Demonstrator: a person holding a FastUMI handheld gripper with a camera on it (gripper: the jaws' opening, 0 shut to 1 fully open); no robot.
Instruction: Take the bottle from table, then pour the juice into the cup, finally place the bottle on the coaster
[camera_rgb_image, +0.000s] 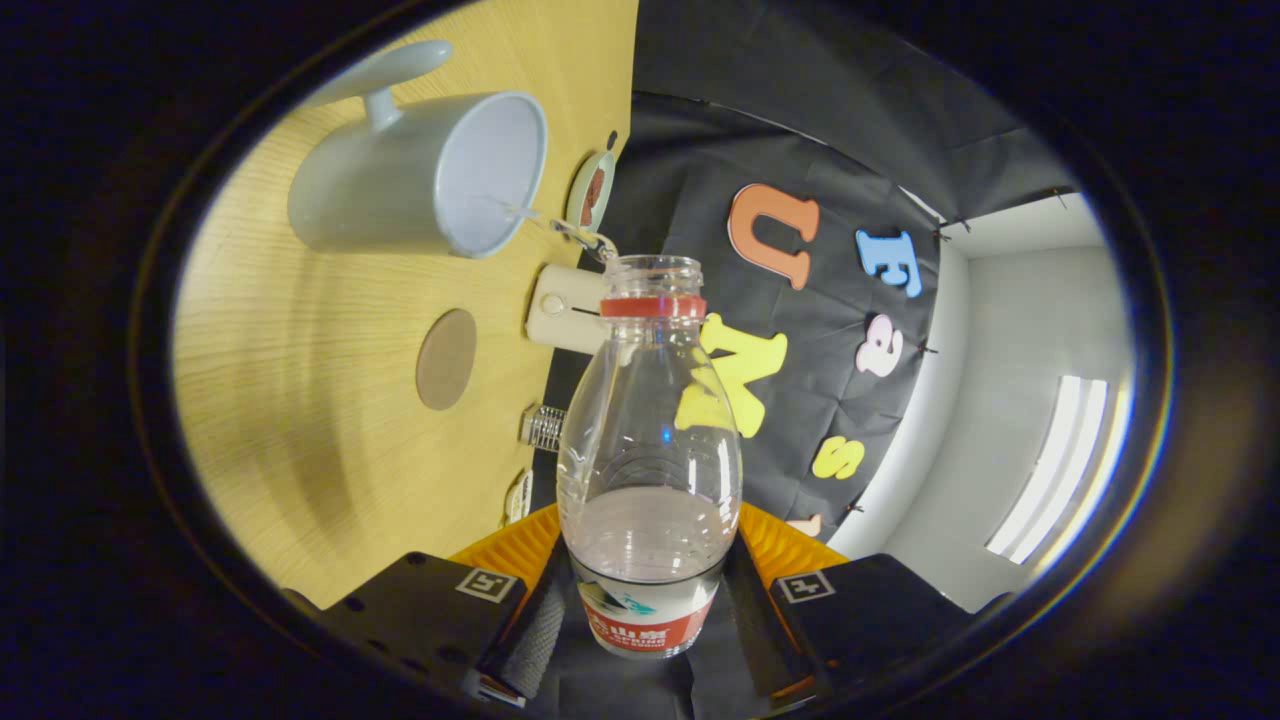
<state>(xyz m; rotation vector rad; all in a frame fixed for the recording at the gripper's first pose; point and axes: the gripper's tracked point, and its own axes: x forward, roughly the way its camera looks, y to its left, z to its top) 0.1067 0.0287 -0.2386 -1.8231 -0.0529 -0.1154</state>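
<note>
A clear plastic bottle (648, 450) with a red neck ring and no cap sits between my fingers, and my gripper (648, 610) is shut on its lower body near the label. The whole view is rolled sideways, so the bottle is tipped over. A thin clear stream leaves its mouth and runs into the white cup (425, 175), which stands on the wooden table (300, 400) just beyond the bottle's mouth. Some liquid still lies in the bottle's lower part. A round brown coaster (446, 358) lies on the table beside the cup.
Along the table's far edge, against the black cloth wall, stand a small cream box (566, 308), a round plate-like item (590, 190), a small metal piece (543, 427) and another small white object (518, 497). A white wall and ceiling light lie beyond.
</note>
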